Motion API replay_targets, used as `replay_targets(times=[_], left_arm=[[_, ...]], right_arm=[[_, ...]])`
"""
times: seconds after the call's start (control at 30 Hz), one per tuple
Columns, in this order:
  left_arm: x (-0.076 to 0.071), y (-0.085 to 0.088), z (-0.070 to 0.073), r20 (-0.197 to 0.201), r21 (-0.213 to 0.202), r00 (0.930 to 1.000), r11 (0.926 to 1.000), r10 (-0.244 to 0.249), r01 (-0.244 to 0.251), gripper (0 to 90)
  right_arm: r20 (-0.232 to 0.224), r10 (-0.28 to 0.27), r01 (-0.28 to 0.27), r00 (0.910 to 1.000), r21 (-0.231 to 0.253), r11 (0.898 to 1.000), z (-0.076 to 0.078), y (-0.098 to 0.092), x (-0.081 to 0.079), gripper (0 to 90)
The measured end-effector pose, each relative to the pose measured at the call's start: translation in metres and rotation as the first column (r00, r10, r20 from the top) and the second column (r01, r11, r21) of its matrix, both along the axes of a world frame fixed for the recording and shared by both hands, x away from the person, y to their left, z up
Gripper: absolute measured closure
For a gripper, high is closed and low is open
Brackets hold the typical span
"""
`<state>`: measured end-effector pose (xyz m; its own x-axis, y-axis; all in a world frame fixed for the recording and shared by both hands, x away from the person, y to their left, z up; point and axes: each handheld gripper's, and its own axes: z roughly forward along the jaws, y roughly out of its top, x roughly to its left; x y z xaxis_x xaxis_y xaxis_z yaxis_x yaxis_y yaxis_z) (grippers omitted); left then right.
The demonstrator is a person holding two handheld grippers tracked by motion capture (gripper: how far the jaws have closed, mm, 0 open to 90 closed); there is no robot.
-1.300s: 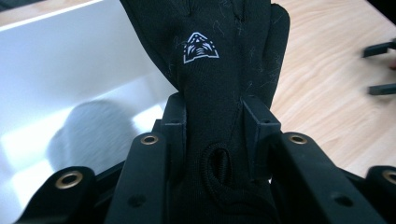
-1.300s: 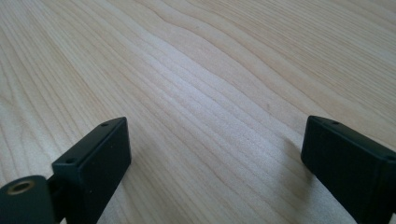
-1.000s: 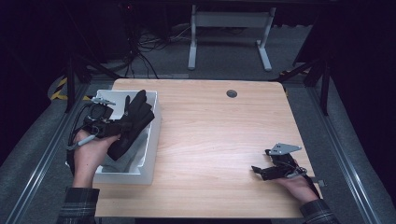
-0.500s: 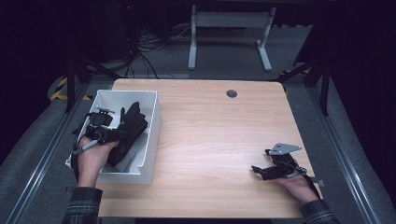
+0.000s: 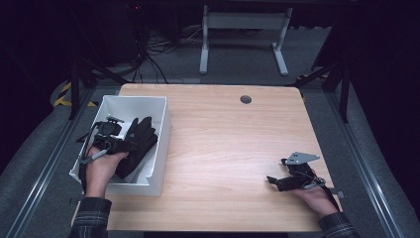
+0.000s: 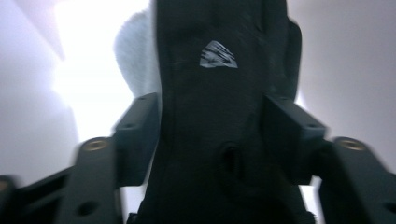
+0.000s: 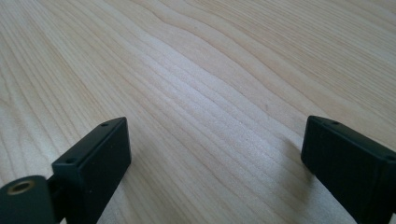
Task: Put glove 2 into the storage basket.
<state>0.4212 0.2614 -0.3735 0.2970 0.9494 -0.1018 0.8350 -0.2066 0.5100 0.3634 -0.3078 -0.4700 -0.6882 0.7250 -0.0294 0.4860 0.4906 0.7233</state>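
Observation:
A black glove (image 5: 142, 140) lies in the white bin (image 5: 133, 100) at the table's left side. My left gripper (image 5: 129, 145) reaches down into the bin, pointing right at the glove. In the left gripper view the glove (image 6: 219, 84), with a small silver logo, lies between the two pads (image 6: 140, 126); the jaws have just been opening, and the glove rests loosely between them. A pale fuzzy patch (image 6: 135, 60) shows beside the glove. My right gripper (image 5: 275, 181) rests low on the table at the front right, open, with bare wood between its jaws (image 7: 215, 144).
The wooden table (image 5: 223, 129) has a round cable hole (image 5: 245, 99) near its far edge. The bin's white walls (image 6: 42, 93) stand close around the left gripper. Dark floor, cables and a metal stand (image 5: 242, 29) lie beyond the table.
The left hand has sunk with the glove into the bin, and the glove now lies lower inside it. The right hand has stayed still.

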Motion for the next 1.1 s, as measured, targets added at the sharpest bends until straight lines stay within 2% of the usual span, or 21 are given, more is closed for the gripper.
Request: replay_targets(times=[0.1,0.3,0.5,0.6,0.73,0.83,1.0,1.03,1.1], left_arm=[[0.000,-0.001,0.004,0.017,-0.001,0.9998,1.0000,0.007,-0.007,27.0],[-0.002,-0.001,0.012,0.046,-0.013,0.9990,0.9999,0.002,-0.002,23.0],[-0.007,-0.005,0.030,0.097,-0.046,0.9948,0.9983,-0.030,0.035,21.6],[-0.008,-0.010,0.042,0.126,-0.052,0.9903,0.9964,-0.059,0.066,21.1],[-0.009,-0.023,0.057,0.170,-0.070,0.9796,0.9902,-0.108,0.121,21.1],[-0.009,-0.035,0.065,0.194,-0.083,0.9696,0.9823,-0.149,0.168,21.0],[-0.011,-0.060,0.071,0.216,-0.087,0.9505,0.9651,-0.224,0.247,19.6],[-0.011,-0.060,0.071,0.216,-0.087,0.9505,0.9651,-0.224,0.247,19.2],[-0.012,-0.073,0.072,0.226,-0.090,0.9393,0.9546,-0.258,0.284,18.5]], right_arm=[[0.000,0.000,0.000,1.0000,0.000,1.000,0.000,0.000,0.000,8.5],[-0.001,0.000,0.000,1.0000,0.001,1.000,0.000,0.000,0.000,8.5],[-0.001,0.000,0.000,1.0000,0.000,1.000,0.000,0.000,0.000,8.5],[-0.001,0.000,0.000,1.0000,0.000,1.000,0.000,0.000,0.000,8.5],[-0.001,0.000,0.000,1.0000,0.000,1.000,0.000,0.000,0.000,8.5],[-0.001,0.000,0.000,1.0000,0.000,1.000,0.000,0.000,0.000,8.5],[-0.002,-0.002,0.002,1.0000,0.000,1.000,0.000,0.000,0.000,8.5],[-0.002,-0.002,0.002,1.0000,0.000,1.000,0.000,0.000,0.000,8.5],[-0.001,-0.002,0.002,1.0000,0.000,1.000,0.000,0.000,0.000,8.5]])
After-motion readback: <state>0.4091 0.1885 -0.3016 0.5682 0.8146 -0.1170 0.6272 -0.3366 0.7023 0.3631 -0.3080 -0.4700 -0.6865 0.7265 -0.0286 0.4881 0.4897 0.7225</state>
